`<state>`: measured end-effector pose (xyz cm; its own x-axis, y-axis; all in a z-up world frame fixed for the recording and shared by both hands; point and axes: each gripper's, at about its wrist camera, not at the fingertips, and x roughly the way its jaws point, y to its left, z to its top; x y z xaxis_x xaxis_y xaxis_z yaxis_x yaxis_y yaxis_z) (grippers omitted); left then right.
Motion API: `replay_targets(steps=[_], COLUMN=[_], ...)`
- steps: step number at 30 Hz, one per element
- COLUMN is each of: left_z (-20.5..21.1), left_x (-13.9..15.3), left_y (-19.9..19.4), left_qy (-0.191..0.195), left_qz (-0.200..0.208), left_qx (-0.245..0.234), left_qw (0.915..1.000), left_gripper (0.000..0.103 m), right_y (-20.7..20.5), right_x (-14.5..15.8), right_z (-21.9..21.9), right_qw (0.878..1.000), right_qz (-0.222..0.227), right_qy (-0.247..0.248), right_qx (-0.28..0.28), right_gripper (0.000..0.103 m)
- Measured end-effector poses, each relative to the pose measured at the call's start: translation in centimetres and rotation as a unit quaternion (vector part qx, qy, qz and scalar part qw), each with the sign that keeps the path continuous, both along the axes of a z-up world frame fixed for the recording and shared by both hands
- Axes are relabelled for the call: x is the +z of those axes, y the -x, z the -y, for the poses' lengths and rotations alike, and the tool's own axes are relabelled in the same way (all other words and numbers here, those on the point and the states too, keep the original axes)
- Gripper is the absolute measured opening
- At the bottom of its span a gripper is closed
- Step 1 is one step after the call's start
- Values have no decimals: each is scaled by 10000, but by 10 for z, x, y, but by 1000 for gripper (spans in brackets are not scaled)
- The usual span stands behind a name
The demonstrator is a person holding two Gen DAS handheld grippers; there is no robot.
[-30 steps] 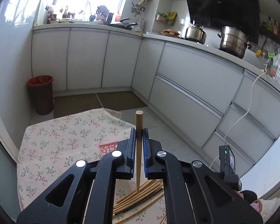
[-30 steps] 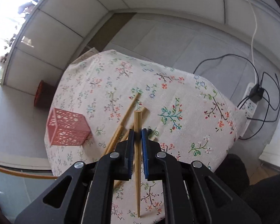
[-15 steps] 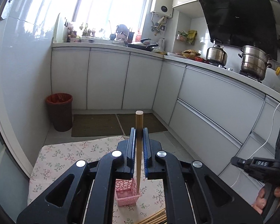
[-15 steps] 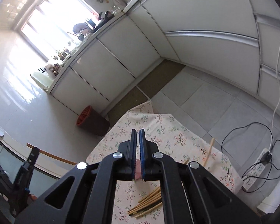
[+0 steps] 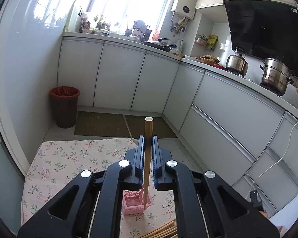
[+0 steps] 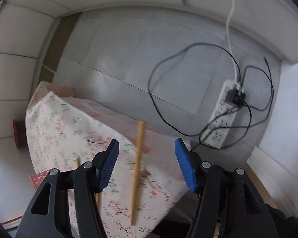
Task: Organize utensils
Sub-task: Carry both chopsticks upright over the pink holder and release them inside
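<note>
Right wrist: power strip [image 6: 224,117] beside table [image 6: 49,119]

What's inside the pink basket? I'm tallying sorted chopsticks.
The pink basket looks empty; the left tool holds a chopstick above it. Its near part is hidden by the tool.

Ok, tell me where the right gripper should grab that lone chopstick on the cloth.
Grip the chopstick near mid-length, coming straight down from above. It lies flat on the floral cloth, apart from the others, running away from the camera, so the open right gripper already straddles it across its thin width. One end seems to reach the cloth's edge, so stay off that end.
</note>
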<state>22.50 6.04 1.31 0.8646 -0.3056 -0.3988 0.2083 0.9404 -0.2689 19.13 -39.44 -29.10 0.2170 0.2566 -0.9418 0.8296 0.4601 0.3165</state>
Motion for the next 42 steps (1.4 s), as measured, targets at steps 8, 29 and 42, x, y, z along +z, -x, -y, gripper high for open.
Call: replay_targets(steps=[8, 29, 42], left_z=[14, -9, -9], left_x=[-4, -14, -27], left_y=[-2, -12, -30], left_qy=[-119, 4, -95], left_qz=[-62, -127, -210], left_qx=[-147, 241, 417], left_qw=[9998, 9996, 9989], left_gripper=[7, 7, 7], right_y=[-25, -64, -140], right_x=[-35, 260, 240], right_z=[-32, -169, -263], right_qw=[9991, 8927, 8650], right_qz=[108, 3983, 3765], right_qy=[-387, 942, 1278], right_qx=[161, 1885, 3061], right_gripper=[29, 7, 11])
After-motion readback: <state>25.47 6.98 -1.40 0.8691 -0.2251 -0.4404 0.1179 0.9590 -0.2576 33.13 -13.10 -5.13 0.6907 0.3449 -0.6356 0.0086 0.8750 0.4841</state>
